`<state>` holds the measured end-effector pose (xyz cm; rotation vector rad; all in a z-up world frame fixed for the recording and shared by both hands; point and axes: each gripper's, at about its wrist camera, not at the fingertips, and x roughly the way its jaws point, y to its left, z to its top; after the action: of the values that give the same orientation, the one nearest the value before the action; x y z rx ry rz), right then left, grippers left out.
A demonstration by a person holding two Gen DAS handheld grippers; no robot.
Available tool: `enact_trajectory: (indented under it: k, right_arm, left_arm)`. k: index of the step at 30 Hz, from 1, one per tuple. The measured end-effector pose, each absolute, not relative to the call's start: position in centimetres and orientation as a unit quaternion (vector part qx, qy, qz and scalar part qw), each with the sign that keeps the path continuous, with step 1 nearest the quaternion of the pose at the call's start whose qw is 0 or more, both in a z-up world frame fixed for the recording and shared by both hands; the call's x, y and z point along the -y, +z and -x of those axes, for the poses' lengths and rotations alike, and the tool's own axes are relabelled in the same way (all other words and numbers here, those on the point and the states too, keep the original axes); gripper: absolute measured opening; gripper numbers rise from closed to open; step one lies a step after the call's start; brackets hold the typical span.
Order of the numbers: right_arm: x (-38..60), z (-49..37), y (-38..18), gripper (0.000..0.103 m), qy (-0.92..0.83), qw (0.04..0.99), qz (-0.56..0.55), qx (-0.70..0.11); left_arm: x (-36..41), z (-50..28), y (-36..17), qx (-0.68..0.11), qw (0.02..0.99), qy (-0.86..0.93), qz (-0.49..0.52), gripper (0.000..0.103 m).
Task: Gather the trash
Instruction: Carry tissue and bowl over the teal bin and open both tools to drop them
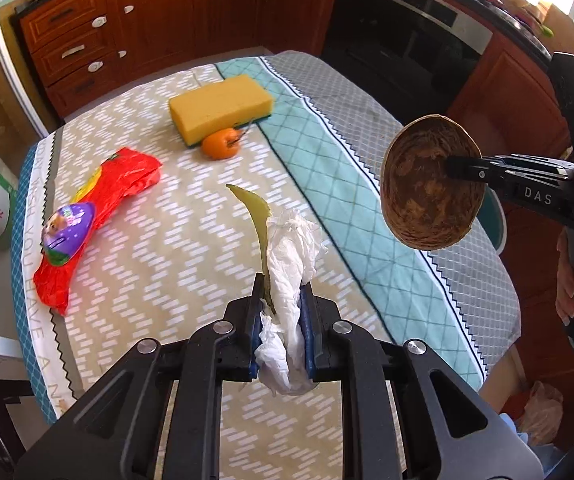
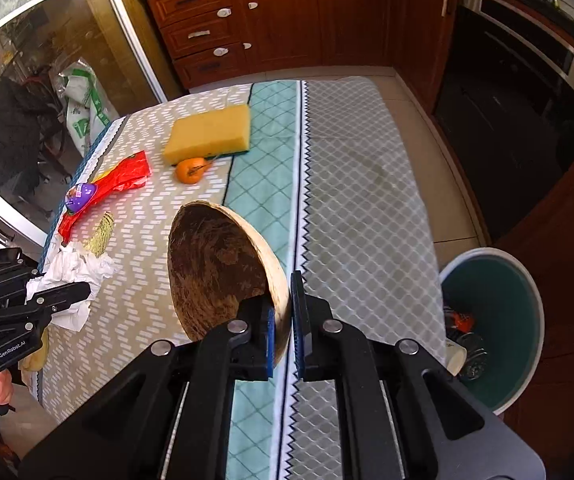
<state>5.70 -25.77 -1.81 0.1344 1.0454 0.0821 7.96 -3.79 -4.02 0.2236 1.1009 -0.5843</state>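
My left gripper [image 1: 281, 292] is shut on a crumpled white tissue [image 1: 289, 256] together with a yellow-green melon peel [image 1: 257, 216], held above the table; both also show in the right wrist view, the tissue [image 2: 75, 268] and the peel [image 2: 101, 232]. My right gripper [image 2: 283, 292] is shut on the rim of a brown coconut shell half [image 2: 215, 268], held above the table's right part; the shell also shows in the left wrist view [image 1: 427, 192]. A red wrapper [image 1: 103, 208] with a purple lid [image 1: 69, 226] lies on the left of the tablecloth [image 1: 191, 240].
A yellow sponge [image 1: 221, 106] and an orange fruit [image 1: 219, 144] sit at the table's far side. A white bin with a teal liner [image 2: 495, 320], holding some trash, stands on the floor right of the table. Wooden cabinets and an oven stand behind.
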Motion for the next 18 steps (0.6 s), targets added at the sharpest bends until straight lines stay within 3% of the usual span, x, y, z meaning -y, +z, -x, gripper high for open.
enact_trajectory:
  k: [7, 18]
  right_arm:
    - [29.1, -4.3, -3.4, 0.007, 0.032, 0.859, -0.086, -0.503]
    - [33.0, -3.7, -3.9, 0.007, 0.023, 0.863, -0.123, -0.489]
  left_arm:
    - [7.1, -6.9, -5.6, -0.534, 0.789, -0.275, -0.125, 0.016]
    - [12.2, -6.2, -3.9, -0.519, 0.785, -0.298, -0.158, 0.016]
